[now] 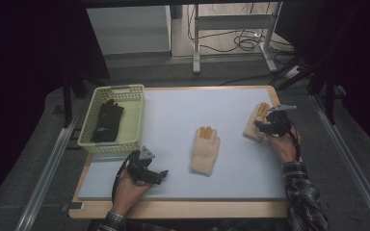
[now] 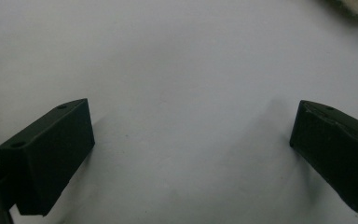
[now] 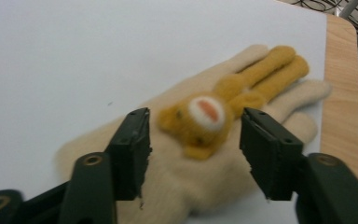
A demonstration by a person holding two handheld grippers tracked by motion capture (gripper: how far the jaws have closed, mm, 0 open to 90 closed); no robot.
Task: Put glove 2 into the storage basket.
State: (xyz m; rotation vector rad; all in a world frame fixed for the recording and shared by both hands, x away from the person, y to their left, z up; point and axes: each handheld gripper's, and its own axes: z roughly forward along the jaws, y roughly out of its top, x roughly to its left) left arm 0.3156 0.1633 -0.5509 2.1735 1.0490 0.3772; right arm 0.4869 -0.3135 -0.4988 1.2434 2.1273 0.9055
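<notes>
A cream glove (image 3: 168, 182) with an orange bear patch (image 3: 204, 114) lies flat near the mat's right edge. My right gripper (image 3: 196, 122) hovers over it, open, with one jaw on either side of the bear patch and neither pressing. In the high view this glove (image 1: 251, 129) lies partly under the right gripper (image 1: 265, 123). A second cream glove (image 1: 205, 150) with orange fingertips lies at the middle of the mat. My left gripper (image 1: 159, 176) rests low near the front left, open wide over bare mat (image 2: 191, 70) with nothing between its jaws (image 2: 192, 140).
A pale yellow basket (image 1: 87, 129) at the left rear holds a black glove (image 1: 107, 121). The light mat (image 1: 183, 106) covers most of the wooden table (image 1: 183, 210). Cables and a metal stand leg (image 1: 196, 43) lie on the floor beyond the table.
</notes>
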